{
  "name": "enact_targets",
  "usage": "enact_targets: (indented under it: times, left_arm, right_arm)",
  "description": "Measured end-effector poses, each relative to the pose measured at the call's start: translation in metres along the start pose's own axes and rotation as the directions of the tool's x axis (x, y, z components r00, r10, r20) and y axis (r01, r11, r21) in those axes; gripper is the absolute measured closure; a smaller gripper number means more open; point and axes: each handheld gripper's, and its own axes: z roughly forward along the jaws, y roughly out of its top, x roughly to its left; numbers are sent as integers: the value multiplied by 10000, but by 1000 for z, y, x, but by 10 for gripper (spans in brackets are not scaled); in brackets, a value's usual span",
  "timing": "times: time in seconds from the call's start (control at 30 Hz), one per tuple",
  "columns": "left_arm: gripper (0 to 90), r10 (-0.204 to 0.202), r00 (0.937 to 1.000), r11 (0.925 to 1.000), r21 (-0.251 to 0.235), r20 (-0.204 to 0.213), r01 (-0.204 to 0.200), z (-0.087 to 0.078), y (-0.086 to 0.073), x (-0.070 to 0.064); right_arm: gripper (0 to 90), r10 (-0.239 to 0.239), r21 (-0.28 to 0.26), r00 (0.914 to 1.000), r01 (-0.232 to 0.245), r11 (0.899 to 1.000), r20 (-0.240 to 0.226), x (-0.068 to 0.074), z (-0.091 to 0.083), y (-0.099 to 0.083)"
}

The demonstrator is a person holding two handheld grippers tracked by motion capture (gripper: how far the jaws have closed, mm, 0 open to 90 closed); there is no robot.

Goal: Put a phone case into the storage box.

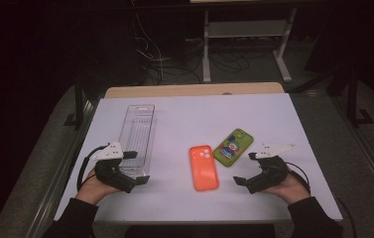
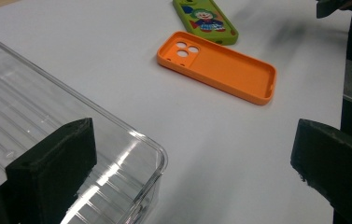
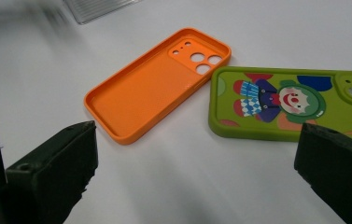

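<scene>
In the high view, a long clear plastic bin (image 1: 137, 136) with ribbed walls lay on the white table (image 1: 184, 119), its long axis running away from the person, and nothing could be seen inside it. The left tool (image 1: 137, 168) sat at the bin's near end, jaws spread wide, one jaw over the bin's near rim. The right tool (image 1: 244, 168) rested well apart from it, jaws also spread and holding nothing. Between the two tools lay a flat orange phone case (image 1: 204, 167), long axis pointing away from the person, camera holes at its far end. Just beyond the right tool lay a green phone case with a clown picture (image 1: 233, 147), tilted, its camera end pointing away and to the right. The two cases lay close together; whether they touched could not be told here.

In the left gripper view, the bin's rounded corner (image 2: 150, 154) lay just ahead of the left-hand jaw, and the part of the bin in sight held nothing. The orange case (image 2: 220, 70) lay open side up farther ahead between the jaws, slantwise, camera holes at the far left end. The green case (image 2: 206, 21) lay beyond it, very near it.

In the right gripper view, the jaws stood wide apart with bare table between them. The orange case (image 3: 155, 88) lay ahead, open side up, long axis slanting away to the right, camera holes farthest from the tool. The green case (image 3: 290, 102) lay picture side up just beside it to the right, long axis across the view, a narrow gap separating them.
</scene>
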Motion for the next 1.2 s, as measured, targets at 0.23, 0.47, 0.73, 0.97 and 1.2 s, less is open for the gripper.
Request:
enact_targets:
  times: [0.23, 0.47, 0.73, 0.97, 1.2]
  left_arm:
    - [0, -150, 9999, 9999, -6, -18, 150, 1, 1, 1]
    - [0, -141, 9999, 9998, 110, -55, 142, 4, 2, 4]
    - [0, -135, 9999, 9999, 99, 57, 135, 3, 2, 4]
    - [0, -234, 9997, 9997, 27, -16, 234, 0, 2, 2]
    - [0, -206, 9998, 9998, -47, -13, 206, 0, 2, 2]
  right_arm:
    - [0, 18, 15, 10000, -19, 10000, 90, 1, -1, 3]
    - [0, 207, 32, 9995, -208, 9998, 242, -2, 0, 7]
    - [0, 447, -45, 9980, -445, 9990, 444, -4, 4, 16]
    - [0, 547, -117, 9972, -542, 9985, 509, -8, 7, 25]
    - [0, 559, -157, 9975, -552, 9983, 438, -9, 13, 39]
